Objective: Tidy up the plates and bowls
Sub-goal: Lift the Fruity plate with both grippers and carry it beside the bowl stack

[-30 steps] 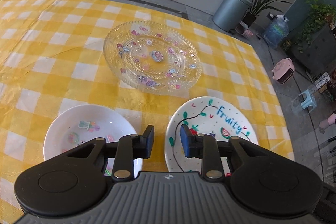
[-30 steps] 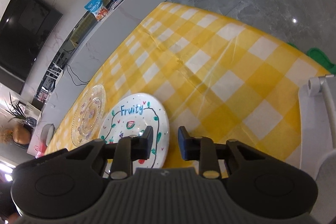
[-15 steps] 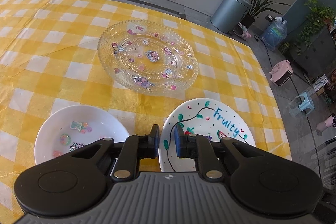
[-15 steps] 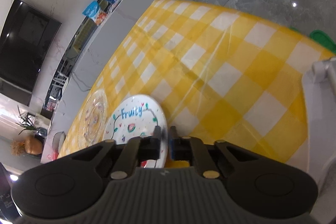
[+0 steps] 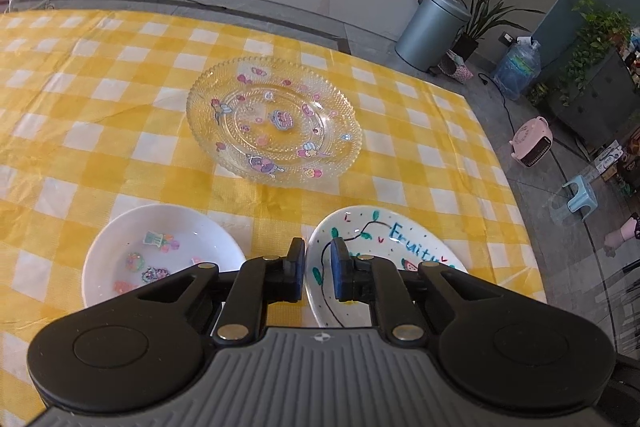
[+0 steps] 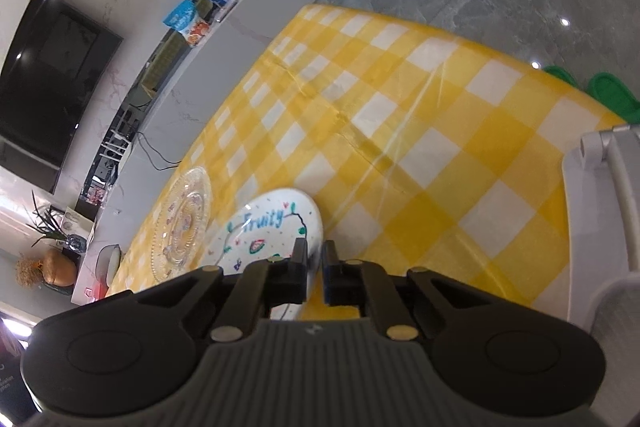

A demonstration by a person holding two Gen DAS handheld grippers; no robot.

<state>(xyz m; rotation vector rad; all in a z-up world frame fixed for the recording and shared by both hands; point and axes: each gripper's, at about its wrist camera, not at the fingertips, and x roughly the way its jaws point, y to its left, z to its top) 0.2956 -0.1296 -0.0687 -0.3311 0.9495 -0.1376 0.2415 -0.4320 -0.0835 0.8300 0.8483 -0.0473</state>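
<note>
Both grippers now closed, left gripper point(image 5: 319, 269) and right gripper point(image 6: 315, 273) pinching Fruity plate point(image 5: 384, 247) rim

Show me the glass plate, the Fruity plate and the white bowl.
glass plate point(image 5: 274, 121), left wrist view, its centre.
Fruity plate point(image 6: 276, 223), right wrist view, painted face.
white bowl point(image 5: 160, 255), left wrist view, inside bottom.

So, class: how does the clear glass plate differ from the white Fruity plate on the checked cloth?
The glass plate is see-through with a beaded rim and stickers; the Fruity plate is opaque white with drawn lettering, leaves and fruit. The glass plate looks wider and lies free; both grippers' jaws straddle the Fruity plate's rim. Both are round.
</note>
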